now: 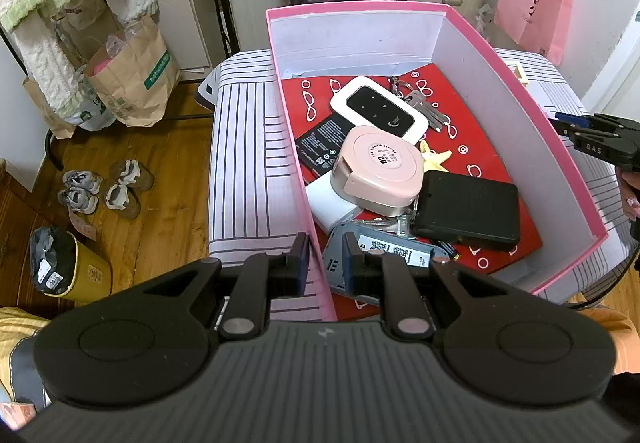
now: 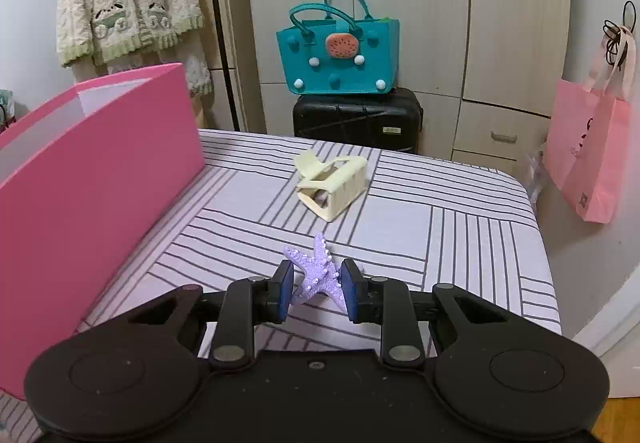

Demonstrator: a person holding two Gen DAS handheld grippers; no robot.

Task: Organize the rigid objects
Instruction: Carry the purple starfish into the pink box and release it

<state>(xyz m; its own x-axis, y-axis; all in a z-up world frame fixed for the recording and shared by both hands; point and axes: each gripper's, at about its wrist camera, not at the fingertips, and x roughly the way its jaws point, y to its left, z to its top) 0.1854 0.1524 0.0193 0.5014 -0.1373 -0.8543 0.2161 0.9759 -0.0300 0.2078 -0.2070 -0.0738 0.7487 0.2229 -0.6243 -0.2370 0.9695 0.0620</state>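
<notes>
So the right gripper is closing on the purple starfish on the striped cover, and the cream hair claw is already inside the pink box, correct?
Not quite. The cream hair claw is not in the pink box; the right wrist view shows it lying on the striped cover, beyond the starfish. The rest holds: the right gripper has the purple starfish between its pads on that cover.

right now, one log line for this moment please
right gripper: shut on purple starfish | left gripper: open, straddling pink box wall | hair clip: on bedcover

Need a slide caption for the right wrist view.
Right gripper closes on purple starfish beside pink box, cream hair claw behind.
</notes>
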